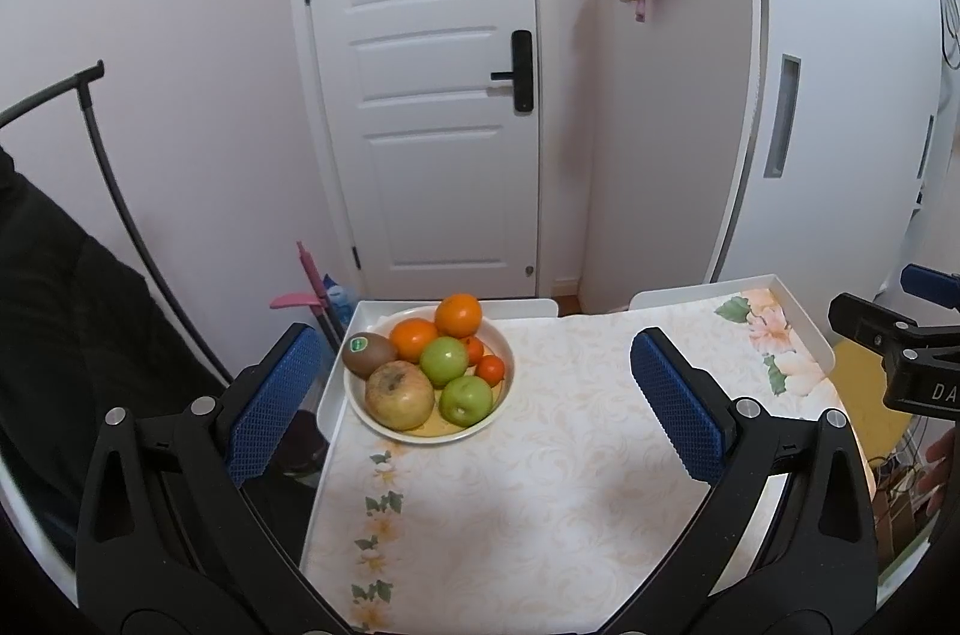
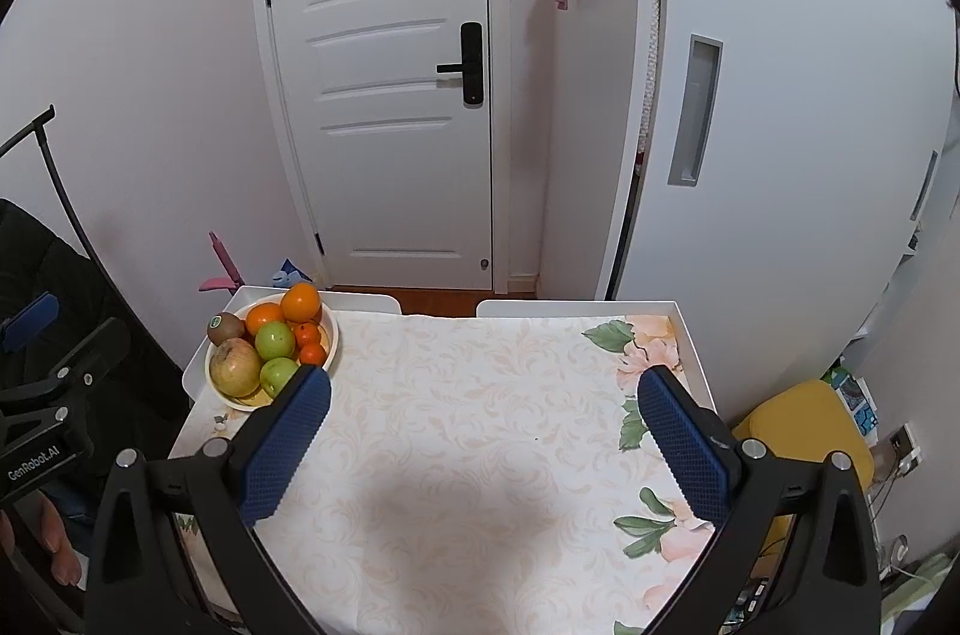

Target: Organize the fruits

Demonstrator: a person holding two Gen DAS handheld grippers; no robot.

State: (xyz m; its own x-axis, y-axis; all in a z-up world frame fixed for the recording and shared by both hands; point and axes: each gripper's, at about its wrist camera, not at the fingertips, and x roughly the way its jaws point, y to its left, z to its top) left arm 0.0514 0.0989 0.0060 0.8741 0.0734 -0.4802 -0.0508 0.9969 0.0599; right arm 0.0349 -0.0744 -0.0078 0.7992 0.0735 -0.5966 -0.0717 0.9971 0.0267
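A cream bowl (image 1: 503, 383) at the table's far left corner holds a kiwi (image 1: 367, 354), a yellowish apple (image 1: 399, 394), two green apples (image 1: 444, 360), large oranges (image 1: 458, 315) and small tangerines (image 1: 491, 370). The bowl also shows in the right wrist view (image 2: 331, 342). My left gripper (image 1: 474, 371) is open and empty, held above the near table with the bowl between its fingers in view. My right gripper (image 2: 483, 398) is open and empty over the table's middle, to the right of the bowl.
The table (image 1: 540, 485) has a floral cloth and a raised white rim (image 1: 804, 311). A white door (image 1: 432, 95) and wall stand behind. A black rack (image 1: 108, 167) is left, a yellow stool (image 2: 804, 431) right.
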